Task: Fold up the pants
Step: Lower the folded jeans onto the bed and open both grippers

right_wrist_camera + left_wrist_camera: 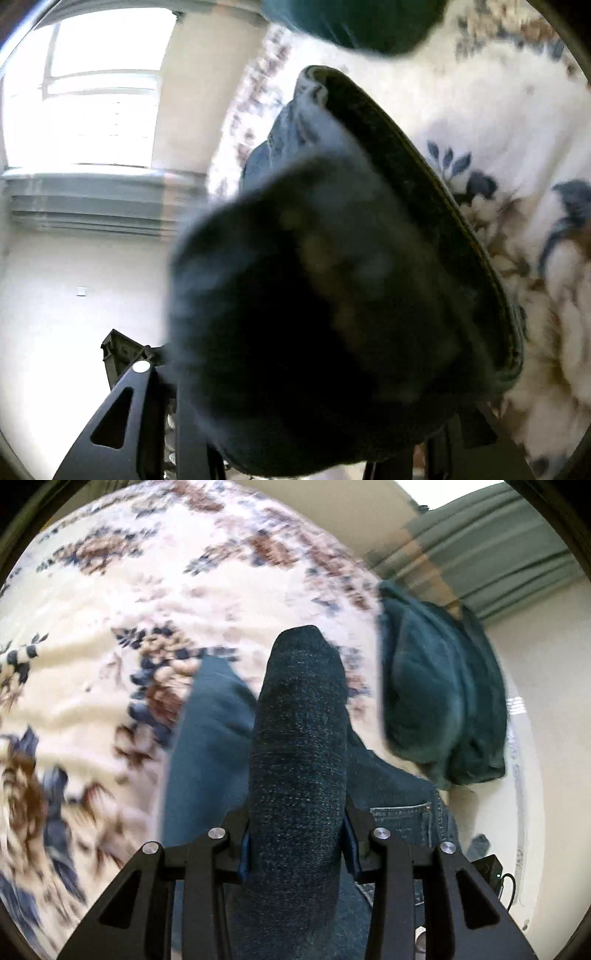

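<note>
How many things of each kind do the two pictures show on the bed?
Jeans: 1
Green pillow: 1
Floral bedspread: 1
Total: 3

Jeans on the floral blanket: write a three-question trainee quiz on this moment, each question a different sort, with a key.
1. True or false: the left gripper is clamped on a fold of the jeans.
2. Multiple choice: what lies under the jeans? A) a bare wooden floor B) a floral blanket C) a glass table
3. Fill in: the dark green bundle beyond the jeans lies near the blanket's ____.

Key
1. True; denim fills the gap between its fingers.
2. B.
3. Edge. In the right wrist view the right gripper is likewise buried in the jeans.
</note>
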A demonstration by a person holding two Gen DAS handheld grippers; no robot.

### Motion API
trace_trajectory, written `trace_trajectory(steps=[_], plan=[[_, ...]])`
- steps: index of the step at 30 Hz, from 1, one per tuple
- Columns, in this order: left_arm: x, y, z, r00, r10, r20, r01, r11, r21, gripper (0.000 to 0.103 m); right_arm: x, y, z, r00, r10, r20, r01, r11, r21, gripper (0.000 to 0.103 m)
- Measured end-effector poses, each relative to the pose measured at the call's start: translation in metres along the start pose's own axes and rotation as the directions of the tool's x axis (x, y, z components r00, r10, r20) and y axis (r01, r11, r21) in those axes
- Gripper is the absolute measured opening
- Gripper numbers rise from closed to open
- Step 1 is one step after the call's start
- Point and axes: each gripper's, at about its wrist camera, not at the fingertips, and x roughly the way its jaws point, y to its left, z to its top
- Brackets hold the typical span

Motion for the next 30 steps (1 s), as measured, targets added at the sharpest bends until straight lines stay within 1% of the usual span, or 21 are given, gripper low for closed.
trace_trajectory(steps=[1, 2, 4, 5, 6, 7, 8, 10, 11, 13, 15, 16, 17, 18, 19, 21, 23, 25, 27, 28, 30], plan=[[0.012, 0.016, 0.005, 0.999, 0.036, -0.023, -0.037, 0.999, -0.018, 0.039, 0.004, -0.005, 0.001, 1.000, -0.016, -0.015, 0.016, 1.000, 0.001, 0.059], [0.022, 0.029, 0.006, 0.996, 0.069, -0.049, -0.071, 0.997, -0.029, 0.039, 0.005, -0.009, 0.001, 1.000, -0.003, -0.029, 0.003, 1.000, -0.005, 0.059], [0.028, 0.041, 0.001, 0.998, 0.050, -0.048, -0.050, 0.999, -0.002, 0.040, -0.004, -0.009, -0.002, 0.999, -0.023, -0.038, 0.021, 0.999, -0.050, 0.062], [0.025, 0.039, -0.003, 0.998, 0.049, -0.035, -0.048, 0.998, 0.034, 0.040, -0.013, -0.010, -0.007, 0.998, -0.059, -0.037, 0.056, 0.996, -0.074, 0.064], [0.022, 0.034, -0.009, 0.998, 0.062, -0.024, -0.060, 0.995, 0.081, 0.041, -0.021, -0.011, -0.007, 0.994, -0.104, -0.030, 0.101, 0.992, -0.082, 0.070], [0.016, 0.029, -0.015, 0.996, 0.086, -0.012, -0.084, 0.989, 0.118, 0.046, -0.030, -0.013, -0.008, 0.989, -0.148, -0.011, 0.147, 0.985, -0.085, 0.072], [0.013, 0.029, -0.019, 0.995, 0.104, -0.005, -0.102, 0.987, 0.123, 0.050, -0.032, -0.010, -0.005, 0.985, -0.172, 0.000, 0.171, 0.982, -0.084, 0.073], [0.010, 0.035, -0.025, 0.991, 0.134, -0.006, -0.133, 0.986, 0.097, 0.066, -0.045, -0.007, -0.004, 0.970, -0.241, 0.014, 0.241, 0.967, -0.076, 0.074], [0.009, 0.038, -0.028, 0.991, 0.137, -0.009, -0.136, 0.988, 0.080, 0.067, -0.049, -0.005, -0.004, 0.964, -0.265, 0.017, 0.265, 0.961, -0.074, 0.074], [0.003, 0.040, -0.032, 0.989, 0.146, -0.011, -0.145, 0.989, 0.035, 0.067, -0.059, 0.006, -0.007, 0.942, -0.333, 0.034, 0.335, 0.937, -0.103, 0.074], [-0.006, 0.031, -0.035, 0.982, 0.189, -0.001, -0.189, 0.982, 0.029, 0.067, -0.065, 0.026, -0.011, 0.907, -0.415, 0.064, 0.420, 0.892, -0.169, 0.075], [-0.012, 0.022, -0.038, 0.973, 0.232, 0.015, -0.232, 0.972, 0.046, 0.067, -0.073, 0.033, -0.015, 0.892, -0.444, 0.085, 0.452, 0.871, -0.191, 0.083], [-0.017, 0.012, -0.042, 0.961, 0.276, 0.029, -0.277, 0.958, 0.066, 0.068, -0.092, 0.036, -0.031, 0.874, -0.473, 0.112, 0.486, 0.845, -0.221, 0.089], [-0.023, 0.001, -0.046, 0.946, 0.321, 0.045, -0.324, 0.942, 0.085, 0.075, -0.096, 0.052, -0.034, 0.849, -0.510, 0.142, 0.529, 0.808, -0.259, 0.098], [-0.029, -0.009, -0.051, 0.935, 0.351, 0.057, -0.355, 0.930, 0.098, 0.083, -0.105, 0.070, -0.036, 0.829, -0.533, 0.168, 0.559, 0.779, -0.284, 0.101], [-0.043, -0.032, -0.064, 0.916, 0.393, 0.076, -0.400, 0.906, 0.135, 0.089, -0.125, 0.091, -0.056, 0.783, -0.580, 0.224, 0.621, 0.710, -0.333, 0.103], [-0.055, -0.051, -0.076, 0.899, 0.426, 0.102, -0.438, 0.883, 0.170, 0.089, -0.150, 0.119, -0.075, 0.746, -0.606, 0.277, 0.664, 0.648, -0.373, 0.103], [-0.067, -0.069, -0.086, 0.879, 0.458, 0.133, -0.476, 0.858, 0.194, 0.090, -0.168, 0.142, -0.087, 0.694, -0.628, 0.352, 0.718, 0.566, -0.406, 0.103], [-0.083, -0.084, -0.095, 0.871, 0.465, 0.157, -0.489, 0.849, 0.201, 0.090, -0.191, 0.164, -0.102, 0.672, -0.624, 0.399, 0.738, 0.525, -0.423, 0.103], [-0.093, -0.092, -0.101, 0.870, 0.464, 0.169, -0.491, 0.848, 0.201, 0.090, -0.203, 0.174, -0.109, 0.668, -0.619, 0.413, 0.742, 0.515, -0.429, 0.103], [-0.114, -0.108, -0.114, 0.870, 0.455, 0.190, -0.488, 0.849, 0.203, 0.090, -0.234, 0.196, -0.124, 0.668, -0.597, 0.444, 0.743, 0.501, -0.443, 0.103]])
